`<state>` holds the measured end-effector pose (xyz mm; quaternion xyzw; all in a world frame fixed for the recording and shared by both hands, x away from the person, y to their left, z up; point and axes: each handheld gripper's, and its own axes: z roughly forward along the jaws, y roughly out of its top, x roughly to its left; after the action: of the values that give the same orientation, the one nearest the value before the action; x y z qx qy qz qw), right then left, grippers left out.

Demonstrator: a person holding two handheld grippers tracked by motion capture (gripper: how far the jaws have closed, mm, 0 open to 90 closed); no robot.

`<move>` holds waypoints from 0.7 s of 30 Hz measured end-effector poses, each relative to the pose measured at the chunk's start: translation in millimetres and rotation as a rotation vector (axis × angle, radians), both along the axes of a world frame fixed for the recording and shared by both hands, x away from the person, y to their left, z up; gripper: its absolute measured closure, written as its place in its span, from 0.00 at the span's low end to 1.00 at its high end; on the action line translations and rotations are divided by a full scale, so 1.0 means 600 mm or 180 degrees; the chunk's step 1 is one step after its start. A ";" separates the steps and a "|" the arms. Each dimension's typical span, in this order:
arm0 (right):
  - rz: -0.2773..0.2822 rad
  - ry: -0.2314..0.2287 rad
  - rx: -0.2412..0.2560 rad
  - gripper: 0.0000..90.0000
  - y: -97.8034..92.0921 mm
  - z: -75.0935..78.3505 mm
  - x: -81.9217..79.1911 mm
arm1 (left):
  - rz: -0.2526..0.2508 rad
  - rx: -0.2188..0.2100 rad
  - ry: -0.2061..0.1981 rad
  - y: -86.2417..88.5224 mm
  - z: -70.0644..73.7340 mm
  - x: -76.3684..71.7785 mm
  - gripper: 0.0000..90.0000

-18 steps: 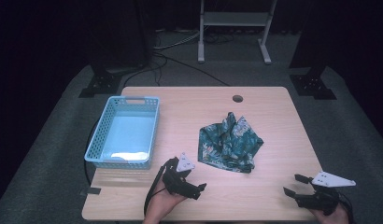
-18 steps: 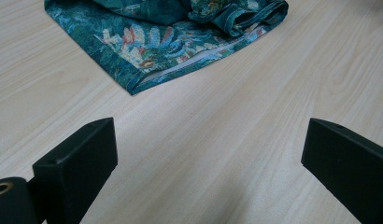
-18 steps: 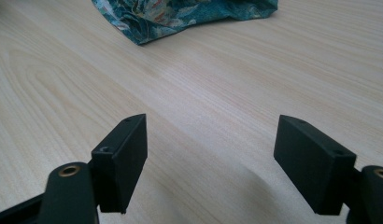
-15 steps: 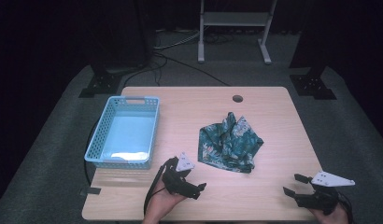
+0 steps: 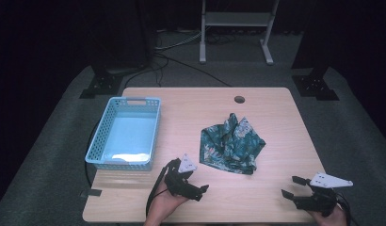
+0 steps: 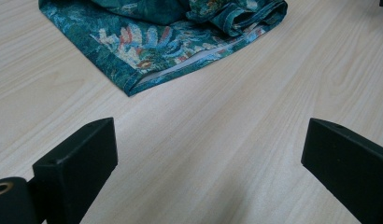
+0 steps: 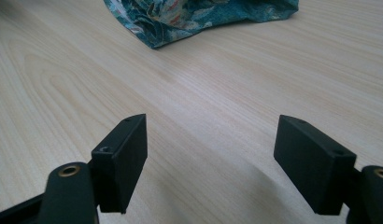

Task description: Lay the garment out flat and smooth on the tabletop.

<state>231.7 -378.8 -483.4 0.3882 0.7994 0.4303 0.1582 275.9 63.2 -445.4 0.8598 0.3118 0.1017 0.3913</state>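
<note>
Two grippers, both empty, jaws spread wide.

High view: our left gripper [image 5: 197, 189] sits near the front edge of the table [image 5: 257, 96], with the crumpled teal floral cloth [image 5: 231, 143] close by at its 1 o'clock. Our right gripper [image 5: 291, 187] is at the front right corner, well apart from the cloth, which lies at its 10 o'clock. The blue basket [image 5: 125, 136] is on the left half, looks empty, at 10 o'clock from the left gripper.

Left gripper view: the cloth's hemmed corner [image 6: 133, 86] lies flat on the wood at 11 o'clock, ahead of the jaws, nothing between them.

Right gripper view: the cloth edge [image 7: 154, 42] is farther off at 12 o'clock, bare wood between it and the jaws.

Our read: this is the approach before a pick, cloth probably bound for the basket. To do it well, we go in low with the left, one jaw sliding under that hem corner, and close on a doubled fold rather than a single layer so it doesn't slip. The right should take the far bunched side so the cloth lifts clear and doesn't drag.
</note>
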 end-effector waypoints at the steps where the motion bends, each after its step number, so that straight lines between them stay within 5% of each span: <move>1: 0.0014 0.0008 0.0000 0.28 0.001 0.000 0.001 | -0.0002 -0.0003 0.0009 0.000 -0.001 0.001 0.03; 21: 0.0291 0.0007 -0.0186 0.28 0.039 0.029 0.060 | 0.0032 -0.0050 0.0027 0.011 -0.008 0.008 0.03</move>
<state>267.7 -355.4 -465.9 0.3470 0.8287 0.4132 0.1487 280.8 69.5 -449.9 0.8556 0.3185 0.0976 0.3962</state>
